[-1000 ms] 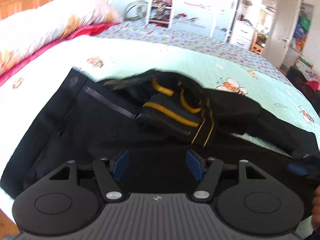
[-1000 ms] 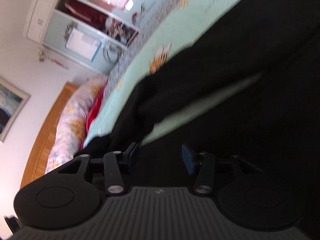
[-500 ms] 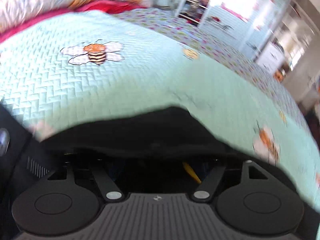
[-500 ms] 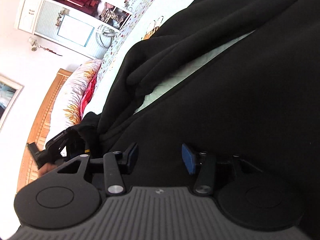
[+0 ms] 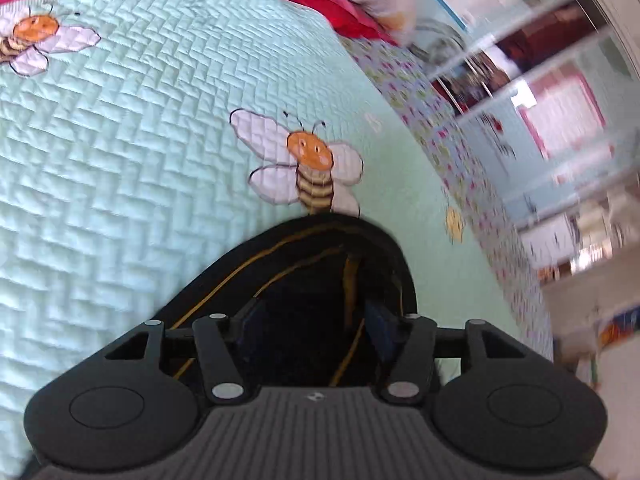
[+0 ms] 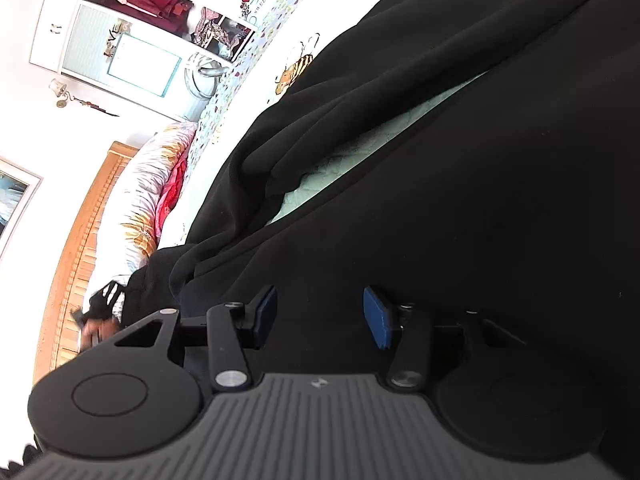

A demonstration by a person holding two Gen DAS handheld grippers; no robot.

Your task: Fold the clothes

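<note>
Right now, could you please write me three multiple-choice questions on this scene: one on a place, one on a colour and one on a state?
1. Where does the jacket lie?
A. On a wooden floor
B. On the bedspread
C. On a hanger

2. What colour are the jacket's stripes?
A. White
B. Red
C. Yellow

3. How do the right gripper's jaws stand?
A. Apart, pinching nothing
B. Shut on a pillow
C. Out of view

Answers:
1. B: the black jacket is spread over the pale green bedspread.
2. C: thin yellow stripes run along the black cloth.
3. A: the right gripper shows both blue pads with a clear gap between them.
</note>
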